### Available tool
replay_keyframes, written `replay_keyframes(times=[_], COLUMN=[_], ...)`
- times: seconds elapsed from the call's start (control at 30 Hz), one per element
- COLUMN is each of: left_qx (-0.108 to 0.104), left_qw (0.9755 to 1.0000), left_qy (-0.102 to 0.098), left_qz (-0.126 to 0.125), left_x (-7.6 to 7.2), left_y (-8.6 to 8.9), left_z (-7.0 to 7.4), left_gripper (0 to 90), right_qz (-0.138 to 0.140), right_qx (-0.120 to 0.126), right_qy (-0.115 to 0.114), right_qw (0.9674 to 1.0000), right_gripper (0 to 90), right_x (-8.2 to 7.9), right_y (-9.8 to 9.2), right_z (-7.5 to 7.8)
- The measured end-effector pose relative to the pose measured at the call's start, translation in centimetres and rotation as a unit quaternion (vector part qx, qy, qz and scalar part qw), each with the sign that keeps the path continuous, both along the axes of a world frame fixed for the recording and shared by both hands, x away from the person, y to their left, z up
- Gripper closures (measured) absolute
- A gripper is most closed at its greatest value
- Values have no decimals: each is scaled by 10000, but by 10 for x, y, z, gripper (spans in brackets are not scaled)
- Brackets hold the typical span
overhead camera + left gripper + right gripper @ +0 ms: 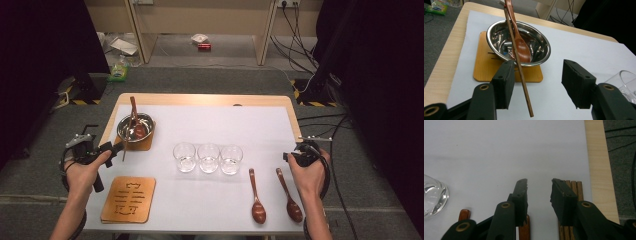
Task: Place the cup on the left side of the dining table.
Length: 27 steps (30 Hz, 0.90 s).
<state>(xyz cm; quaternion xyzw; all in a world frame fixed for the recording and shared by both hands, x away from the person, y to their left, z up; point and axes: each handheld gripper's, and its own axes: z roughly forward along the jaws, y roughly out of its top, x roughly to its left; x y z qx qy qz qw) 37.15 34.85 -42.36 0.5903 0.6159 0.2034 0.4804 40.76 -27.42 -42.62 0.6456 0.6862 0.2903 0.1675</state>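
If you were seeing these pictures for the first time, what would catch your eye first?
Probably the shiny steel bowl on a wooden mat at the table's far left, with a wooden spoon in it and a chopstick leaning on its rim beside the open left gripper. Next, the row of three empty glasses mid-table, and two more spoons lying near the front right.

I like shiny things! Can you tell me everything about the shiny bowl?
The metal bowl is round, silvery and mirror-bright, with a thin rolled rim. It sits upright on a wooden coaster near the table's back left corner. A reddish-brown wooden spoon lies inside it, its handle sticking out over the far rim. A wooden chopstick leans across the near rim. The left gripper, fingers open, is just in front of it.
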Motion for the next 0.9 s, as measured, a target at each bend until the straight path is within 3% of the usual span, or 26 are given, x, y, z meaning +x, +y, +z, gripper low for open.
replay_keyframes(times=[0.17,0.4,0.57,0.9], left_qx=[12,74,67,22], left_qw=[10000,9999,9998,9999], left_qy=[-16,139,166,154], left_qz=[-16,-22,-41,-73], left_x=[-2,0,1,0], left_y=[-1,-2,-3,-4], left_z=[-2,-11,-12,-12], left_gripper=[427,427,426,425], right_qz=[-18,-2,162,304], right_qx=[-100,-115,-237,-343], right_qy=[417,983,1526,2009], right_qw=[9991,9951,9879,9785], right_gripper=[679,713,731,771], right_x=[-2,-2,1,-1], right_y=[-8,-22,-25,-23], right_z=[5,1,-7,-13])
